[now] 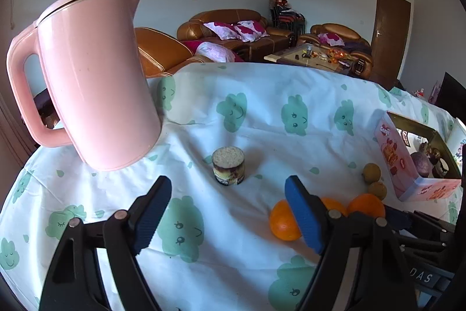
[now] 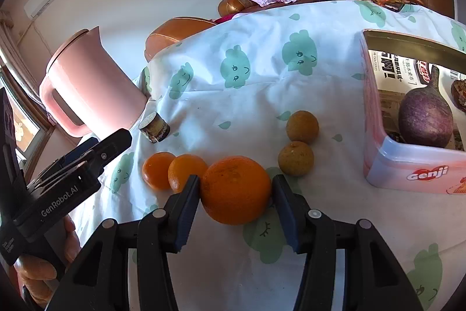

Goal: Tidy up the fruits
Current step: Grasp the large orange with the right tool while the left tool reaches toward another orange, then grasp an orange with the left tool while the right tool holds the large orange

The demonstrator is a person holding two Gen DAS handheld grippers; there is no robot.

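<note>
Our right gripper (image 2: 236, 191) pinches the large orange (image 2: 235, 188), apparently contacting both pads. Our left gripper (image 1: 230, 212) hangs spread wide above the tablecloth (image 1: 262, 136).

Bright daylight, soft shadows, fisheye edge warp

Tall pink plastic kettle (image 1: 87, 83) upright on white cloud-print cloth (image 1: 262, 118) covering desk; small round dark jar (image 1: 228, 169) nearby; brown leather sofas (image 1: 233, 31) behind.
</note>
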